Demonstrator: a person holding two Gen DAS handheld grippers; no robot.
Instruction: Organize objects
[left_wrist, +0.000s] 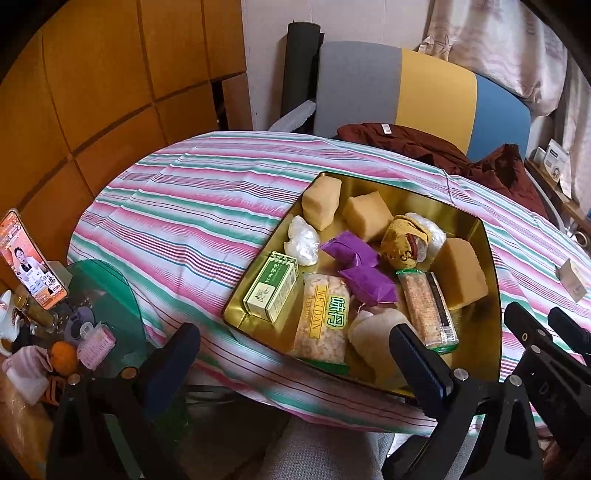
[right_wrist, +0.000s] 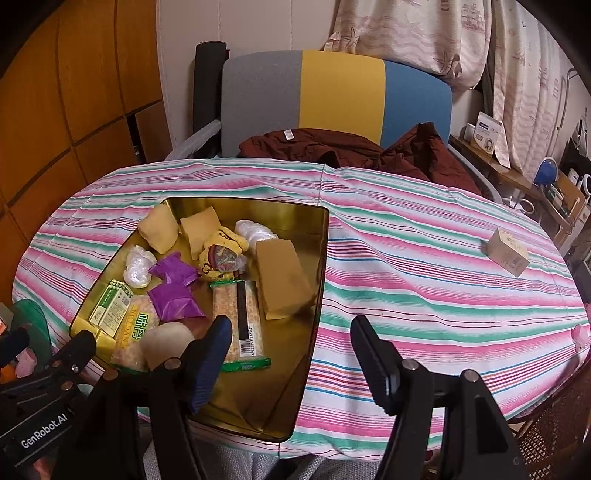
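Right wrist view: the right claw (right_wrist: 291, 350) hangs wide with nothing in it, over the near edge of the gold tin (right_wrist: 317, 295). A small box (right_wrist: 508, 252) sits far off to its right.

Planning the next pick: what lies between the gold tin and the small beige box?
Nothing: only bare striped tablecloth between the gold tin and the small beige box, clearest in the right wrist view.

Both grippers are black plastic with silver screws; blue-padded fingers (right_wrist: 208, 365); the left gripper (right_wrist: 44, 354) reads "GenRobot.AI" (white lettering).
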